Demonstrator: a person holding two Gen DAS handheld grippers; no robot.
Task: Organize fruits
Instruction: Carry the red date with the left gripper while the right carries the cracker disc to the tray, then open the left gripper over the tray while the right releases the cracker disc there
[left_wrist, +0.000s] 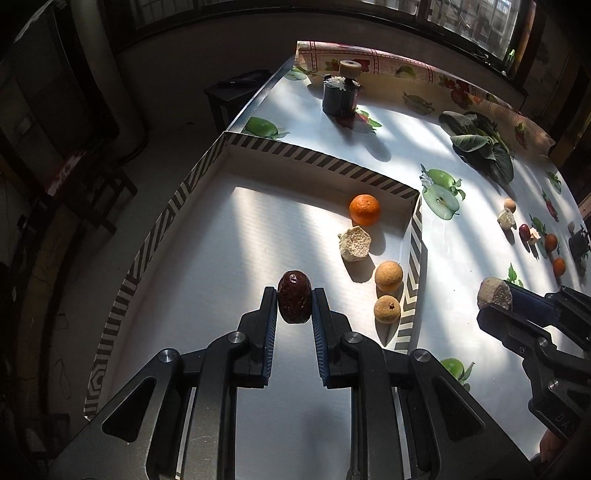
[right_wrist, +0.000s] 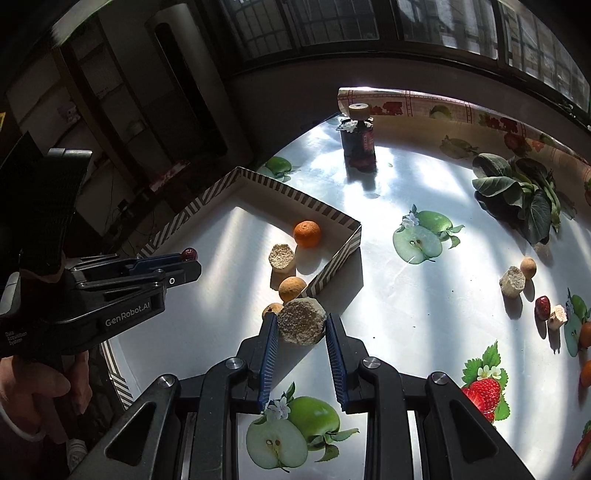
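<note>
1. The left gripper (left_wrist: 294, 301) is clamped on a dark red jujube (left_wrist: 294, 301) and holds it above the near part of the striped tray (left_wrist: 325, 160), apparently to add it.
2. The right gripper (right_wrist: 301, 326) pinches a pale spongy chunk (right_wrist: 301, 321) just outside the tray's near right wall (likely next in).
3. A mandarin (left_wrist: 364, 209) and two tan round fruits (left_wrist: 388, 276) already lie inside.

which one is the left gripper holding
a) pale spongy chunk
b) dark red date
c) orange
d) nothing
b: the left gripper is shut on the dark red date above the tray; the pale spongy chunk is in the right gripper.
</note>
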